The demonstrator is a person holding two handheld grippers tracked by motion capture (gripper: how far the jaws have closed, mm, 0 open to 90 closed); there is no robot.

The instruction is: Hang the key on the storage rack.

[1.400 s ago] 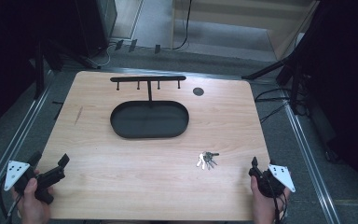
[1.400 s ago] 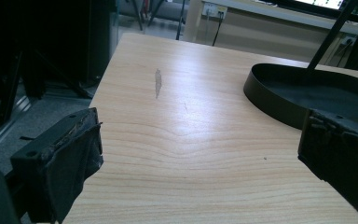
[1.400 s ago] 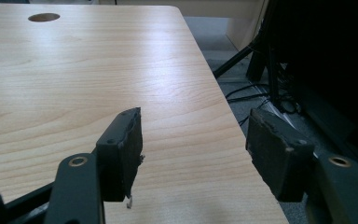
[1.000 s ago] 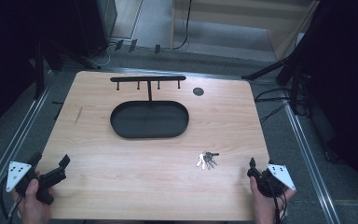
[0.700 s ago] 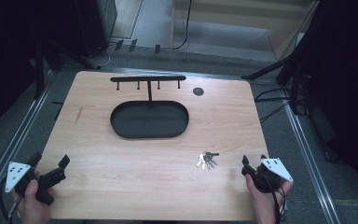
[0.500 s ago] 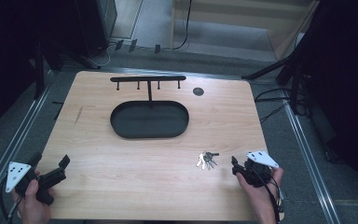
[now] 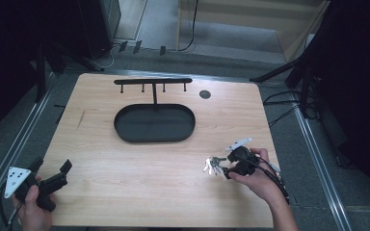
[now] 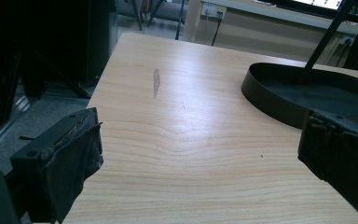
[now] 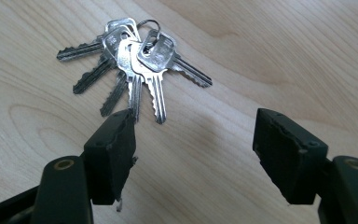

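A bunch of several silver keys (image 7: 213, 165) (image 9: 130, 60) on a ring lies flat on the wooden table (image 7: 125, 163), right of centre. My right gripper (image 7: 227, 169) (image 9: 196, 130) points at it from the right, low over the wood. Its jaws have just been opening and stand open with nothing between them; the key tips lie just ahead of one jaw. My left gripper (image 7: 52, 166) (image 8: 204, 130) rests at the table's front left corner, open and holding nothing.
A black oval tray (image 7: 154, 139) (image 8: 279, 100) sits at the table's middle back, with a black hook rail (image 7: 153, 82) standing on a post behind it. A round black grommet (image 7: 204, 94) lies at the back right. Dark stands and cables surround the table.
My right hand has moved in from the table's front right corner leftward to the keys and tilted its gripper toward them. The left hand has stayed put.
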